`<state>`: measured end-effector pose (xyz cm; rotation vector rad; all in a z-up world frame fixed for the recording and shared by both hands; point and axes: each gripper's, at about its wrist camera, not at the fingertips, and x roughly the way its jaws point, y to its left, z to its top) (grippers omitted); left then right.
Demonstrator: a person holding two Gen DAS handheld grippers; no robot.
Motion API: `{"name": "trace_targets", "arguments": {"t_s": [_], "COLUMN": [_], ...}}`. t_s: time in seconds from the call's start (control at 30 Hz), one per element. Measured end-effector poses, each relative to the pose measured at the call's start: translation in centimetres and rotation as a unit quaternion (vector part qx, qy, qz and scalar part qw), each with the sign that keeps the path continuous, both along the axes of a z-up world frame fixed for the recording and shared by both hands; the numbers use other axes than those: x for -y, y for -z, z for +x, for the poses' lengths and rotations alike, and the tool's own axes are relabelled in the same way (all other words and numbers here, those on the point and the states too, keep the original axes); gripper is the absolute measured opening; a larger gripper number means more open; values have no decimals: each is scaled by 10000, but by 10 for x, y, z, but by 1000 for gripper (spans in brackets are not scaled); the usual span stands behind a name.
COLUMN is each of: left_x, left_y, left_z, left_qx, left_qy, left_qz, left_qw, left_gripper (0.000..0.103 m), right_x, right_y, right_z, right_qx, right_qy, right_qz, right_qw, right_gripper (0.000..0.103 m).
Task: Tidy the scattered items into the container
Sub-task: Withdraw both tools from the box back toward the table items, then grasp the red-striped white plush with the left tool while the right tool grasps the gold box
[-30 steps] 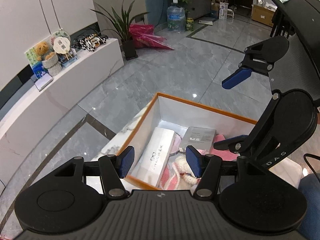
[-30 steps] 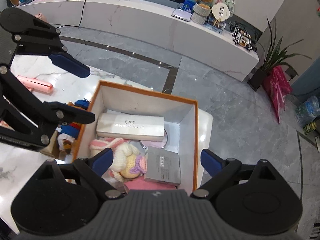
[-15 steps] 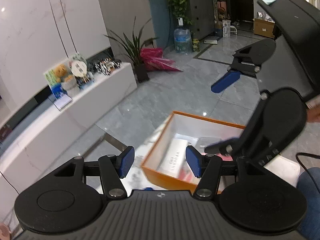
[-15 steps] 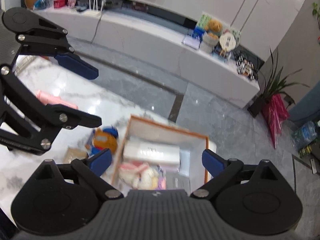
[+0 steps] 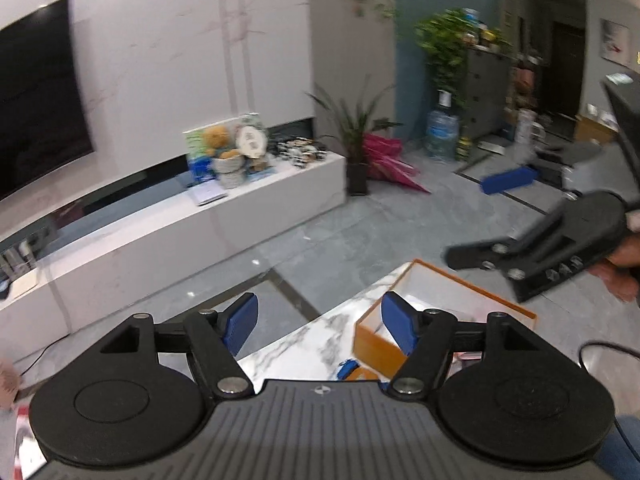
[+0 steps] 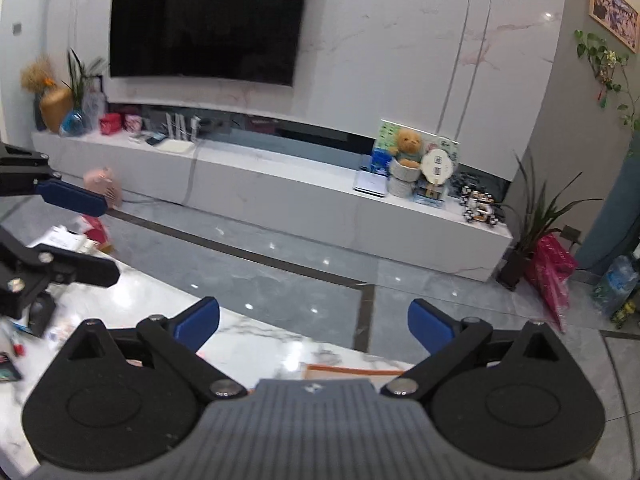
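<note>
We've both grippers up w/ nothing held, left gripper [image 5: 318,326] jaws opening, right gripper [image 6: 314,326] jaws opening wide; orange box [image 5: 378,346] sits on the marble desk [image 6: 256,340], w/ small clutter [image 6: 52,320] left of it prob. still to tidy.

Place: a home living room.
Wall: a large television [image 6: 204,20] on white marble panels.
Below: a long low cabinet [image 6: 280,196] with a teddy bear [image 6: 408,146].
Floor: glossy grey tiles [image 6: 304,264], potted plant [image 5: 356,136].
</note>
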<state>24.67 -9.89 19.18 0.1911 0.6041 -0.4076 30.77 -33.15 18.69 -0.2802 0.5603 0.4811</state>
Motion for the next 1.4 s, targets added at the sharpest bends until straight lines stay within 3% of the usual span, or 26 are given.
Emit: {"name": "trace_targets", "arguments": {"t_s": [0.17, 0.3, 0.43, 0.5, 0.63, 0.77, 0.87, 0.97, 1.2, 1.4], "left_x": [-13, -15, -30, -45, -71, -91, -99, -104, -100, -99], "left_y": [33, 70, 101, 113, 156, 194, 216, 233, 265, 297], "left_z": [-81, -151, -164, -159, -138, -112, -106, -108, -94, -98], "left_qx": [330, 557, 327, 529, 1040, 1149, 1393, 1293, 859, 680], "left_qy": [-750, -734, -791, -911, -1243, -1445, -1419, -1433, -1330, -1208], "left_qz": [-356, -31, -118, -10, 74, 22, 38, 181, 176, 676], "left_qw": [9960, 9957, 9963, 9944, 9867, 9828, 9800, 9810, 9872, 9880], "left_gripper": [83, 89, 89, 90, 90, 90, 90, 90, 91, 91], "right_x": [11, 25, 25, 17, -9, -31, -41, -37, -35, -44], "right_y": [31, 64, 93, 100, 123, 156, 173, 197, 249, 279], "right_z": [-83, -163, -188, -190, -171, -125, -102, -95, -71, -56], "right_qx": [441, 766, 430, 486, 1006, 990, 1330, 1578, 522, -231], "right_qy": [25, -26, 149, 130, 302, 620, 636, 866, 982, 859], "right_qz": [161, 405, 870, 936, 860, 1169, 1157, 1237, 1106, 1029], "right_qw": [9989, 9962, 9952, 9943, 9907, 9862, 9823, 9759, 9876, 9907], "right_gripper": [101, 102, 102, 102, 102, 102, 102, 102, 102, 102]}}
